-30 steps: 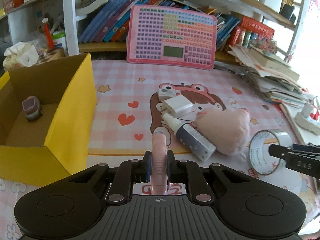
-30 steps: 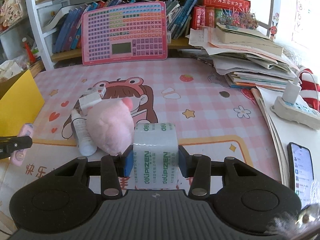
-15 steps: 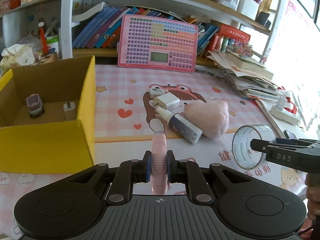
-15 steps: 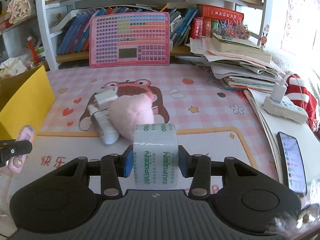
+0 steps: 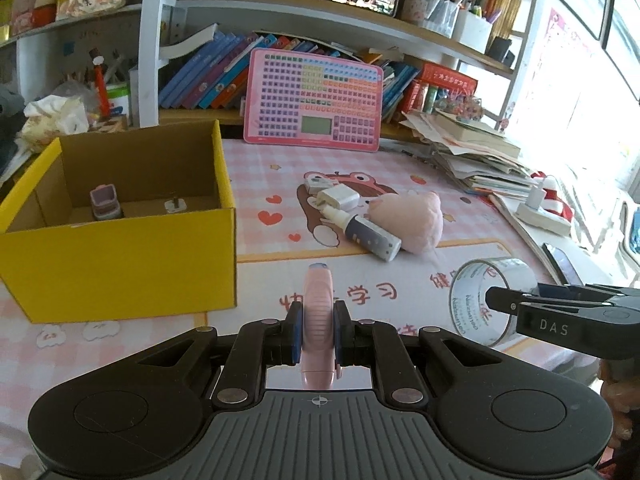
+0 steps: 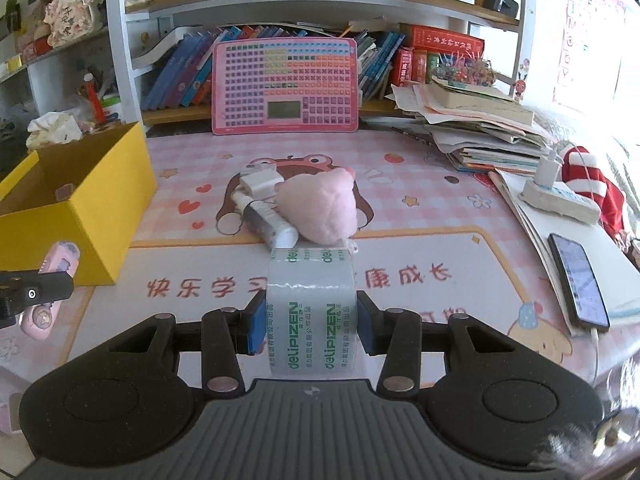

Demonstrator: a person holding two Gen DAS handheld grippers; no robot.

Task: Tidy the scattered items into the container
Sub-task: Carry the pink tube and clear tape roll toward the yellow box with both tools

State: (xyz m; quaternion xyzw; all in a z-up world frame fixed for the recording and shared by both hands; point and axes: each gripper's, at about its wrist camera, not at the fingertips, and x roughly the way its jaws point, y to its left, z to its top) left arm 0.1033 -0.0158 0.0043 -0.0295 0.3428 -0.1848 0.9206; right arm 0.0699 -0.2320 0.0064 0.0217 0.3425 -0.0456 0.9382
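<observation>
- Two grippers are loaded, each carrying one item above the pink desk mat [image 5: 256, 168].
- Left gripper [image 5: 318, 334]: jaws closed almost fully, clamping a thin pink flat device [image 5: 317, 304] edge-on between the blue pads. The device projects toward 12 o'clock from the pads.
- Right gripper [image 6: 311, 322]: jaws partly open, pads pressed on both flat sides of a roll of clear tape [image 6: 311, 316] with green print. In the left wrist view the roll sits at 3 o'clock, clear of the mat.
- Container: yellow cardboard box [image 5: 120, 264], at 10 o'clock from the left gripper, open at the top. Inside, on the floor, stand a small pinkish lidded jar [image 5: 105, 202] and a small white plug [image 5: 175, 205], apart from each other.
- Loose items remaining on the mat, at 12 o'clock from the right gripper: a pink plush toy [image 6: 320, 208], a spray bottle [image 6: 266, 220] lying on its side and touching the plush, and a white charger [image 6: 260, 182] at the bottle's nozzle end.
- Rear edge: a pink keyboard toy [image 6: 286, 86] leans upright against the bookshelf.
</observation>
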